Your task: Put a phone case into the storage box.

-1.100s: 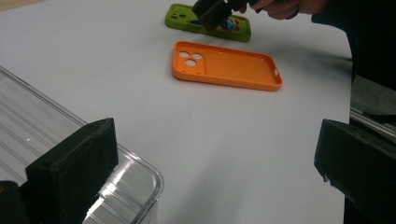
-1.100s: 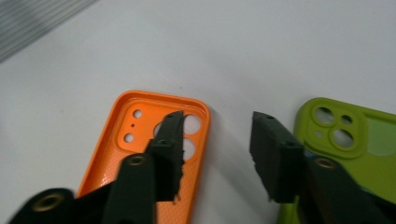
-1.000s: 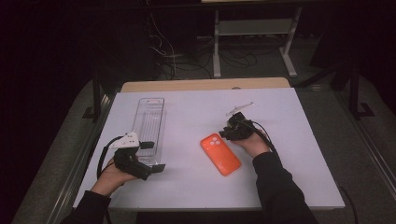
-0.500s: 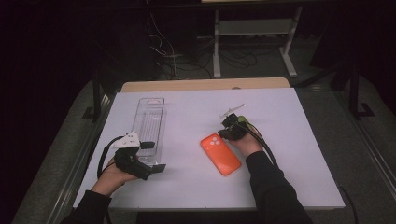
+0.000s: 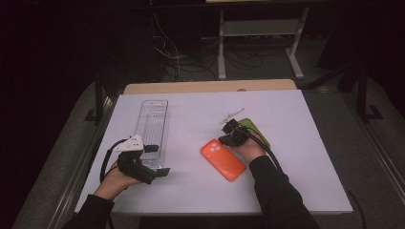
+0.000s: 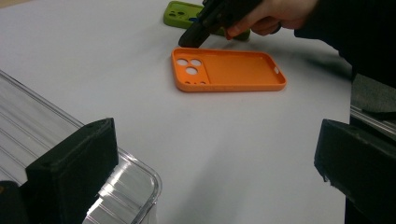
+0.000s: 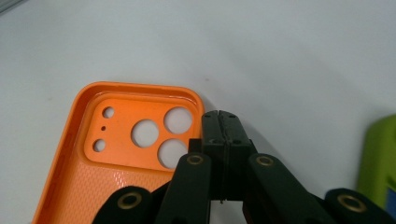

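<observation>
Near the middle of the white tabletop (image 5: pixel 296 186), toward its right half, an orange case (image 5: pixel 222 158) is laid open side up, its camera-hole end turned toward the far edge. No brand, label or writing can be read on it or on anything else in view. The right tool (image 5: pixel 231 135) is held just past the case's far right corner, and its jaws are pressed fully together with nothing between them. In the right gripper view the closed tip (image 7: pixel 221 127) is seen beside the upper right corner of the case (image 7: pixel 116 154), close to the camera holes; whether rim and tip touch cannot be told. A green case (image 5: pixel 255 130) is lain just beyond the right hand (image 5: pixel 249 149), toward the right edge, and is partly covered by it. A small pale piece (image 5: pixel 232 115) is seen on the tabletop just beyond the right tool; what it is cannot be told.

Along the left half, a clear tray (image 5: pixel 153 128) is set lengthwise from the far edge toward the near one. The left tool (image 5: pixel 157 160) is held at the tray's near end, close to the near left corner of the tabletop, well apart from the orange case. Its jaws are spread wide and nothing is gripped. In the left gripper view the tray's rounded corner (image 6: pixel 140 179) is seen beside the left jaw, and the orange case (image 6: pixel 229 69) lies farther off.
</observation>
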Tool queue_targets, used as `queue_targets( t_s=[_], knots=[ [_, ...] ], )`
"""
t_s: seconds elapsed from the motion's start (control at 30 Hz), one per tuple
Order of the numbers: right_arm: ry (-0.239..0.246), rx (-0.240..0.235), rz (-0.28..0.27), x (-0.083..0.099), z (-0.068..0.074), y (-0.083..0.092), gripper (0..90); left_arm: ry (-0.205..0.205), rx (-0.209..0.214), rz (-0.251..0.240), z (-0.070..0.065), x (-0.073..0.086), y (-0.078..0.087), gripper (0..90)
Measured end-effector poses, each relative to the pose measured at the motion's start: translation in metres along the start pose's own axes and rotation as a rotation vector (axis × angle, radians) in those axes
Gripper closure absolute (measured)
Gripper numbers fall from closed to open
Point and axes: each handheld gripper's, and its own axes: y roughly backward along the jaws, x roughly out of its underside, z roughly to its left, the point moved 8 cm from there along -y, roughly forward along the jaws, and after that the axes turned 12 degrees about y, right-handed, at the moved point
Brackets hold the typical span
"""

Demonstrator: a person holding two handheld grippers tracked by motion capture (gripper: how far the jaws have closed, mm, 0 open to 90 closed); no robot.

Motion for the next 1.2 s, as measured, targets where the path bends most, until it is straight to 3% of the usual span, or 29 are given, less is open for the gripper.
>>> queue_targets(
  t_s=[0.27,0.4,0.67,0.7,0.77,0.83,0.93,1.2],
  knots=[
    [0.067,-0.045,0.008,-0.007,0.02,-0.006,88.3,-0.001,0.001,0.0,0.0,0.0,0.0,0.0],
    [0.075,-0.04,0.005,-0.009,0.021,-0.004,87.9,-0.002,0.001,0.001,0.0,0.0,0.0,0.0],
    [0.03,-0.031,-0.033,-0.004,0.012,0.024,64.9,0.002,0.0,-0.004,0.0,0.0,0.001,0.0],
    [0.021,-0.042,-0.031,0.002,0.01,0.033,54.0,0.002,-0.001,-0.004,0.0,0.0,0.001,0.0],
    [0.012,-0.042,-0.03,0.008,0.009,0.043,50.2,-0.015,-0.006,0.013,0.001,0.001,0.002,0.0],
    [0.013,-0.046,-0.035,0.012,0.009,0.047,46.1,-0.012,-0.007,0.011,0.001,0.001,0.001,0.0],
    [0.006,-0.02,-0.051,0.022,0.011,0.064,30.9,-0.018,-0.007,0.01,0.001,0.0,0.001,0.0],
    [0.039,0.028,-0.092,0.048,0.016,0.087,12.4,-0.014,-0.004,0.009,-0.001,0.0,0.0,0.0]
  ],
)
